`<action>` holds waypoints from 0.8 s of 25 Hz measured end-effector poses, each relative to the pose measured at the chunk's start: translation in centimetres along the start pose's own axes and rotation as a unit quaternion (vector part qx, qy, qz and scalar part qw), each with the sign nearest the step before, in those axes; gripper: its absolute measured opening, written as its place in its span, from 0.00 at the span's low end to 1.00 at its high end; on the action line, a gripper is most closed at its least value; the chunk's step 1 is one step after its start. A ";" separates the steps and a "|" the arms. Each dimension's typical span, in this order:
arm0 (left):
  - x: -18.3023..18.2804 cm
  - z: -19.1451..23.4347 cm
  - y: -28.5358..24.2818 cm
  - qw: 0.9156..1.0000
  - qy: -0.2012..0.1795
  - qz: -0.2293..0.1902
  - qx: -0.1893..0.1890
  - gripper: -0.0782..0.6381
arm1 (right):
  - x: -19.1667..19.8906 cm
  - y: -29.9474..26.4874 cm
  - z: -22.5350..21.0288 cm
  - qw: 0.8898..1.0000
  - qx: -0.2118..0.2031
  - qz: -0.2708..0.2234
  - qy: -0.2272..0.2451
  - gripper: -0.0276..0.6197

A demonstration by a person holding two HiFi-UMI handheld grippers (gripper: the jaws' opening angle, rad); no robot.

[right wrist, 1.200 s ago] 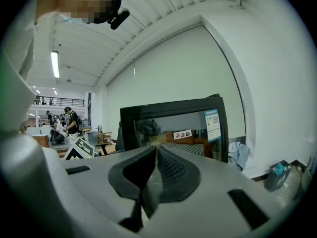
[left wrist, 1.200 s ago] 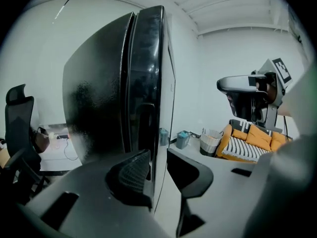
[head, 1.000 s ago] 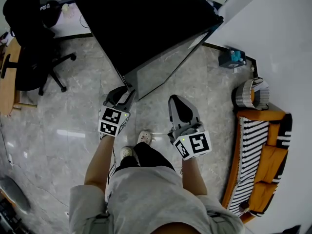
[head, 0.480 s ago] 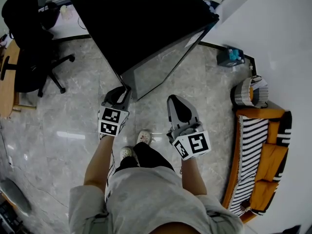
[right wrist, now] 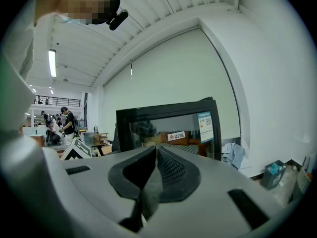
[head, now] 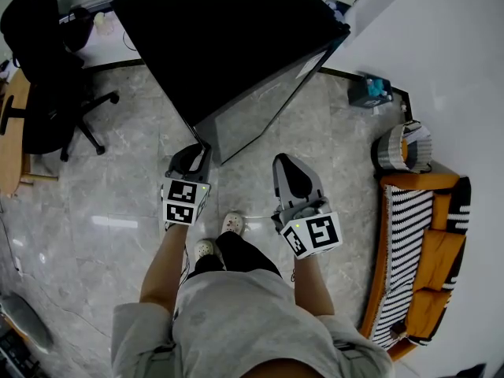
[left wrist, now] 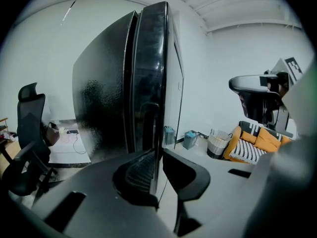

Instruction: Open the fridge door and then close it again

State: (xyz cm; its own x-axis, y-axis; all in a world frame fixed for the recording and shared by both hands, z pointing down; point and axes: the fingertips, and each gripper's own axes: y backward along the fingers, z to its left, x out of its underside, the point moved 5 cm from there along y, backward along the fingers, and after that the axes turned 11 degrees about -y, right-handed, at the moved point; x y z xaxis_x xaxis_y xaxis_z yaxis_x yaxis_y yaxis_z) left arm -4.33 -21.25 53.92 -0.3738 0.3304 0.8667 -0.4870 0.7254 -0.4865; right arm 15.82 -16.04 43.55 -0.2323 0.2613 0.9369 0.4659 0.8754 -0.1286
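Probably start of opening: left gripper [left wrist: 159,157] fingers pinch fridge door [left wrist: 151,78] edge, door looks near shut. Right gripper [right wrist: 154,157] fingers clenched, empty. Next: swing door out along hinge arc.

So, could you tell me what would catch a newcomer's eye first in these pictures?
The black fridge fills the top of the head view, and the left gripper has its jaws closed on the edge of the fridge door. The right gripper hangs shut and empty beside it, and an orange striped sofa lines the right wall.
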 end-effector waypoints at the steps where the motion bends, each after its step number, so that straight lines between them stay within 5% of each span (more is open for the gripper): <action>1: 0.0 -0.5 0.1 1.000 -0.003 -0.001 0.007 0.18 | 0.0 -0.1 0.0 1.000 0.001 -0.001 0.000 0.08; 7: -0.1 -8.0 1.7 0.995 -0.054 -0.034 0.073 0.16 | -0.9 -0.1 -0.6 1.000 0.018 -0.009 0.011 0.08; 20: -0.7 -13.2 2.1 0.994 -0.022 -0.027 0.103 0.15 | -1.6 4.5 -2.7 0.996 0.082 -0.032 0.005 0.08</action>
State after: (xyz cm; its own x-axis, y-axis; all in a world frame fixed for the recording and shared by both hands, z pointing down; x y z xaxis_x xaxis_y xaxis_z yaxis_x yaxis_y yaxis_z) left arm 5.34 -12.02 53.75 -0.3747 0.2655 0.8883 -0.6560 0.6011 -0.4564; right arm 20.62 -13.63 42.39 -0.2484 0.1987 0.9481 0.3038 0.9453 -0.1186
